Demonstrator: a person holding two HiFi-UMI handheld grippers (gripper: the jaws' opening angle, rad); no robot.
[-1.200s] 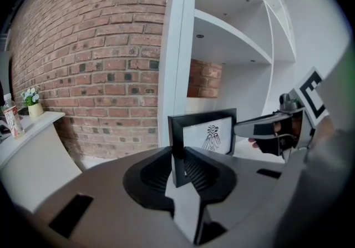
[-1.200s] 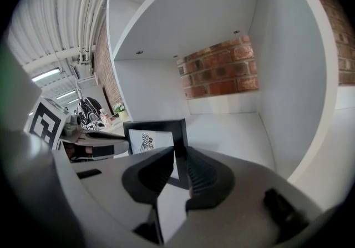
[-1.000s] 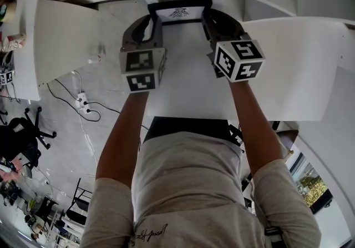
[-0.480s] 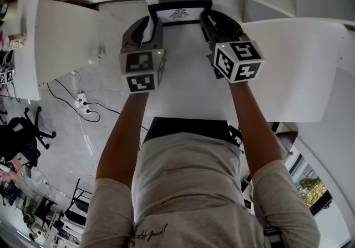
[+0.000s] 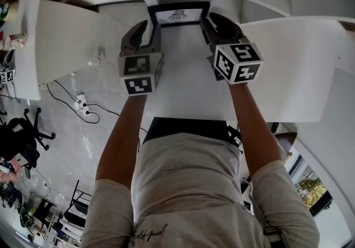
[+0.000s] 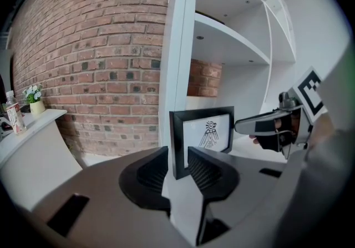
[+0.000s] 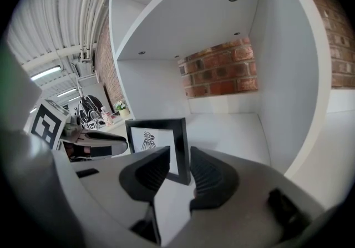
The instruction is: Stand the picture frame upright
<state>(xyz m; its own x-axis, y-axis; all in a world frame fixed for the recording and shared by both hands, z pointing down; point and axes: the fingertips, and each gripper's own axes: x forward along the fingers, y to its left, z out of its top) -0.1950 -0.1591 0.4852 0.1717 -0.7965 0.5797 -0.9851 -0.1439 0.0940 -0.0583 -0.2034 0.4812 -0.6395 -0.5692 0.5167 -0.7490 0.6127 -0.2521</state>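
Your picture frame (image 5: 178, 14) stands upright on its long lower edge on the white shelf (image 5: 183, 69), dead ahead of both claws, with its printed face turned back toward you. Its long axis runs crosswise, from one claw to the other.

Your left claw (image 5: 148, 24) has just been opening. In the left gripper view its jaws stand well apart, with the frame's left upright (image 6: 176, 144) in the gap between them, and I see a sliver of daylight on either side, so neither pad presses on it.

Your right claw (image 5: 213, 22) sits the same way at the other end. The frame's right upright (image 7: 182, 150) is between its parted jaws, with white shelf showing between the wood and the outer jaw, and nothing is gripped.

Both claws are equally near, one at each short end and angled down toward the shelf.

What matters now, as I judge it, is that each upright is straddled rather than held. Any sideways drift of either claw would catch an edge and tip or twist the frame. The safe way out looks to be straight back along the line the jaws point, both ends together, keeping the uprights centred in the gaps until the tips are past them.
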